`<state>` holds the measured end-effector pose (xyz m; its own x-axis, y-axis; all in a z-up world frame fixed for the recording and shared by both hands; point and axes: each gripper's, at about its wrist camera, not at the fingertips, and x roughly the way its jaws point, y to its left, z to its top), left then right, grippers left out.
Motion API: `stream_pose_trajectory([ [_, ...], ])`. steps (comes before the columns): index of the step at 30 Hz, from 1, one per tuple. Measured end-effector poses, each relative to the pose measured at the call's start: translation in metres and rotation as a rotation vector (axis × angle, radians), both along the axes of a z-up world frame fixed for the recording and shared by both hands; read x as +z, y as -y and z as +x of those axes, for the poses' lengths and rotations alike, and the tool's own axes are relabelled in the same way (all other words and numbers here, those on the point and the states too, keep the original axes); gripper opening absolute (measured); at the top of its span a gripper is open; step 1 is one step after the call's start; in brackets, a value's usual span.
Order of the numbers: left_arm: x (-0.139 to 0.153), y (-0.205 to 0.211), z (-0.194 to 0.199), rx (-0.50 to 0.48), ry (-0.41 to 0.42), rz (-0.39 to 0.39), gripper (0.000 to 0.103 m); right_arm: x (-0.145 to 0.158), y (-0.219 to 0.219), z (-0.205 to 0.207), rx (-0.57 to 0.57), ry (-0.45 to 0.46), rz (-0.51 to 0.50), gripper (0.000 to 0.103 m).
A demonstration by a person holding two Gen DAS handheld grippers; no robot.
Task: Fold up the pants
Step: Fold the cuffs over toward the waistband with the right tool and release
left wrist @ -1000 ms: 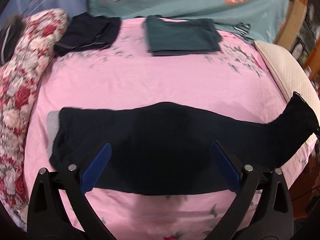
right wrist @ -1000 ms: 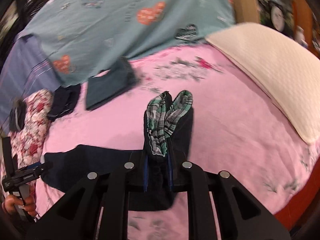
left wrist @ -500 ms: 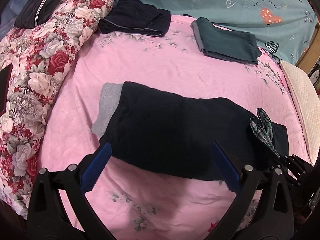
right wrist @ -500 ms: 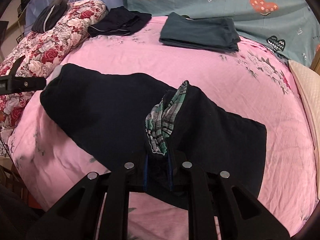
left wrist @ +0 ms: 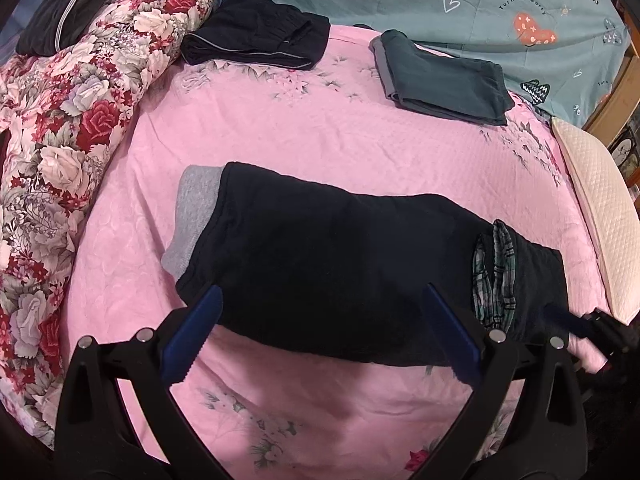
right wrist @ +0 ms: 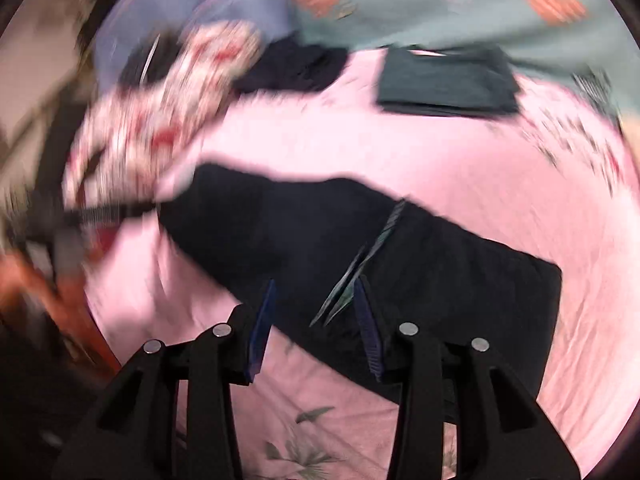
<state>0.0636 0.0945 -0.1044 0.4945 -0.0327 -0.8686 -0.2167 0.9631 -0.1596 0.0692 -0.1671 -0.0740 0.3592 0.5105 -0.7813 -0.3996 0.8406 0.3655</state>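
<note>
Now the dark pants (left wrist: 340, 276) lie folded across the pink bedsheet (left wrist: 320, 128), grey waistband toward the floral quilt (left wrist: 72, 128). Left gripper (left wrist: 320, 336) gapes empty at their near edge; right gripper (right wrist: 314, 320) spread, holding nothing, bare sheet below.

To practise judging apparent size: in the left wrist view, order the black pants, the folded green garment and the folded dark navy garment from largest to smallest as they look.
1. Black pants, largest, though nearest.
2 and 3. Folded green garment and folded dark navy garment: too alike to rank.
</note>
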Motion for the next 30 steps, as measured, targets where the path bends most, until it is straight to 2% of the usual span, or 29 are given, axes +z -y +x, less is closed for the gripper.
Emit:
stream_pose_trajectory([
  [1,0.0,0.001,-0.001,0.001,0.0,-0.003,0.101,-0.004,0.013,0.012,-0.077,-0.025,0.019,0.038],
  [2,-0.001,0.002,-0.001,0.001,0.0,-0.003,0.101,-0.008,0.019,0.021,-0.116,-0.037,0.005,0.026],
  [3,-0.001,0.003,-0.002,0.001,-0.001,-0.003,0.101,-0.016,0.022,0.033,-0.152,-0.039,-0.048,0.018],
  [4,-0.001,0.003,-0.003,0.002,-0.001,-0.004,0.101,-0.021,0.021,0.039,-0.161,-0.032,-0.086,0.016],
  [6,-0.002,0.004,-0.004,0.008,-0.002,-0.006,0.101,-0.035,0.011,0.049,-0.131,-0.029,-0.151,0.014],
  [8,-0.002,0.004,-0.005,0.014,-0.002,-0.008,0.101,-0.036,0.0,0.044,-0.072,-0.068,-0.113,0.014],
  [10,0.0,0.004,-0.006,0.019,-0.001,-0.003,0.101,-0.024,-0.008,0.031,-0.015,-0.065,-0.05,0.016],
  [12,0.003,0.002,-0.009,0.039,0.015,0.003,0.101,-0.019,-0.015,0.018,0.042,-0.046,-0.102,0.026],
  [16,-0.004,0.002,-0.01,0.056,-0.005,-0.008,0.101,-0.033,-0.028,0.002,0.151,-0.061,-0.204,0.026],
  [20,-0.007,0.007,-0.012,0.053,-0.011,-0.02,0.101,-0.053,-0.038,-0.001,0.184,-0.082,-0.265,0.026],
  [22,-0.006,0.01,-0.01,0.042,-0.011,-0.019,0.101,-0.058,-0.041,-0.001,0.189,-0.084,-0.278,0.022],
  [26,-0.004,0.015,-0.008,0.027,-0.001,-0.017,0.101,-0.047,-0.045,-0.006,0.224,-0.055,-0.283,0.0],
  [30,-0.004,0.017,-0.003,0.018,-0.004,-0.025,0.101,-0.034,-0.051,-0.015,0.262,-0.021,-0.26,0.0],
])
